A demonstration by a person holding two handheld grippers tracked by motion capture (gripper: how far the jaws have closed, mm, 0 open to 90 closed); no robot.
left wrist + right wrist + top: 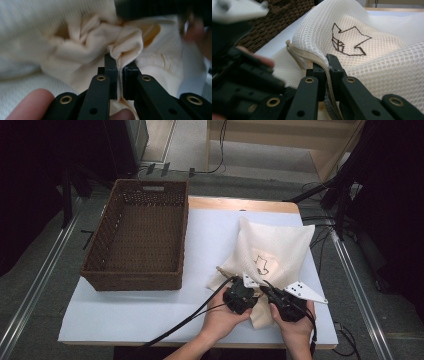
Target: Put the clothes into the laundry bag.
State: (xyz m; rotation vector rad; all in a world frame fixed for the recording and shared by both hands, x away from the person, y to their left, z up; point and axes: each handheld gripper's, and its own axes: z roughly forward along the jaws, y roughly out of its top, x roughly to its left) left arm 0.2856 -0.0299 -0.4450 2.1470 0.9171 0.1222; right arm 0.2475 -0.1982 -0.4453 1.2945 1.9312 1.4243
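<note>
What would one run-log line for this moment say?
left gripper: shut on cream cloth | right gripper: shut on mesh bag zipper edge | basket: empty

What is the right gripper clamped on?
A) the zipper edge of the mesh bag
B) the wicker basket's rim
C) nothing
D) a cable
A: in the right gripper view the right gripper pinches the zipper edge of the white mesh bag.
</note>
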